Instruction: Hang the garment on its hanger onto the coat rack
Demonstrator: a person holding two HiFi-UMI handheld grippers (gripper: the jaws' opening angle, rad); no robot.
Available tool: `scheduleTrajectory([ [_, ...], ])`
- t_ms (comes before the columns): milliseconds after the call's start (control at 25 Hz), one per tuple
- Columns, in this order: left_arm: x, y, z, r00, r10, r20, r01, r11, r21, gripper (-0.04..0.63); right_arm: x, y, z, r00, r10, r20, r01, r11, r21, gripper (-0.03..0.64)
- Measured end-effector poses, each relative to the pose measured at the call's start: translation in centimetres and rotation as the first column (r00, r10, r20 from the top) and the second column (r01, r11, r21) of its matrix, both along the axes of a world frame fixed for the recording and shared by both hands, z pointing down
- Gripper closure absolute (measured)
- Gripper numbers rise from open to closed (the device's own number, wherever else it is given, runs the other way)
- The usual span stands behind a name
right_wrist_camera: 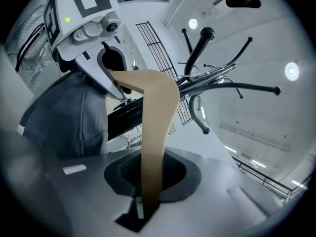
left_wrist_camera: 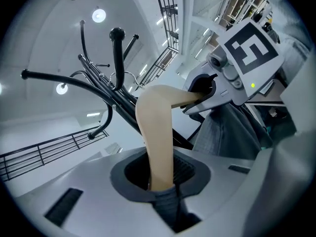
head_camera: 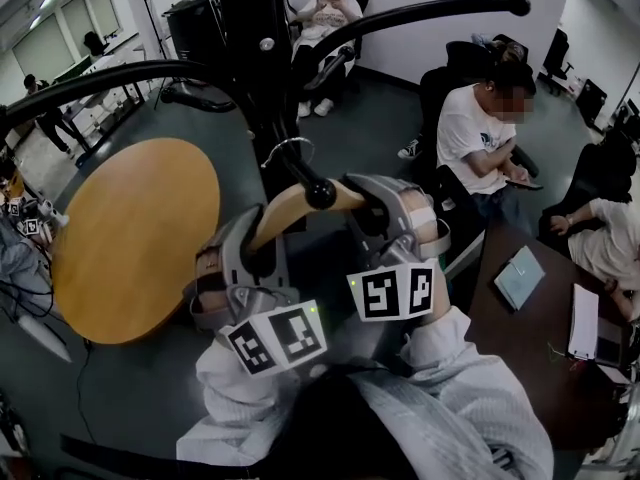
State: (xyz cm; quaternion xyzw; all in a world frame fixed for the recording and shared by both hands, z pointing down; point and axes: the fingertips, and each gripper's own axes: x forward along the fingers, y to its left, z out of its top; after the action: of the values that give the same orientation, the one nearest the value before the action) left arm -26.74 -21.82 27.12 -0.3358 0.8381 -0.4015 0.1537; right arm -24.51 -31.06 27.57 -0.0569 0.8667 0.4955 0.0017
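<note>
A tan wooden hanger (head_camera: 290, 211) is held up against the black coat rack (head_camera: 255, 58), and I grip one arm of it in each gripper. My left gripper (head_camera: 252, 256) is shut on the hanger's left arm (left_wrist_camera: 155, 132), with grey garment cloth (left_wrist_camera: 170, 204) caught at the pads. My right gripper (head_camera: 385, 223) is shut on the other arm (right_wrist_camera: 154, 132). The metal hook (head_camera: 288, 153) loops beside the rack's pole, over a short peg with a ball end (head_camera: 320, 196); whether it rests there I cannot tell. The grey garment (right_wrist_camera: 74, 117) hangs below.
Long curved rack arms (head_camera: 420, 10) spread overhead to both sides. A round wooden table (head_camera: 135, 238) stands at the left and a dark desk (head_camera: 530, 318) with a notebook at the right. Several people sit on chairs behind and to the right (head_camera: 480, 133).
</note>
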Motion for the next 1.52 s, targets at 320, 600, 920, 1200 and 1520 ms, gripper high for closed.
scheduleTrajectory([
  [320, -1.2, 0.1, 0.0, 0.995, -0.032, 0.091, 0.031, 0.999, 0.01, 0.525, -1.8, 0.1, 0.8, 0.999, -0.047, 0.021, 0.048, 0.999, -0.011, 0.58],
  [600, -0.5, 0.7, -0.2, 0.992, 0.009, 0.126, -0.01, 1.0, 0.013, 0.525, -1.0, 1.0, 0.6, 0.992, -0.111, 0.055, 0.114, 0.992, -0.053, 0.564],
  [920, 1.9, 1.4, 1.5, 0.992, 0.103, 0.078, -0.103, 0.995, -0.004, 0.437, 2.8, 1.8, 2.8, 0.979, -0.197, -0.052, 0.196, 0.98, -0.026, 0.457],
  [1200, 2.6, 4.2, 0.2, 0.989, 0.101, 0.112, -0.099, 0.995, -0.021, 0.43, 4.8, 2.0, 1.1, 0.993, -0.118, -0.023, 0.117, 0.992, -0.048, 0.445],
  [1520, 5.3, 5.7, -0.8, 0.979, 0.187, 0.076, -0.198, 0.965, 0.171, 0.43, 8.6, 3.5, 0.4, 0.99, -0.102, 0.093, 0.119, 0.973, -0.199, 0.446],
])
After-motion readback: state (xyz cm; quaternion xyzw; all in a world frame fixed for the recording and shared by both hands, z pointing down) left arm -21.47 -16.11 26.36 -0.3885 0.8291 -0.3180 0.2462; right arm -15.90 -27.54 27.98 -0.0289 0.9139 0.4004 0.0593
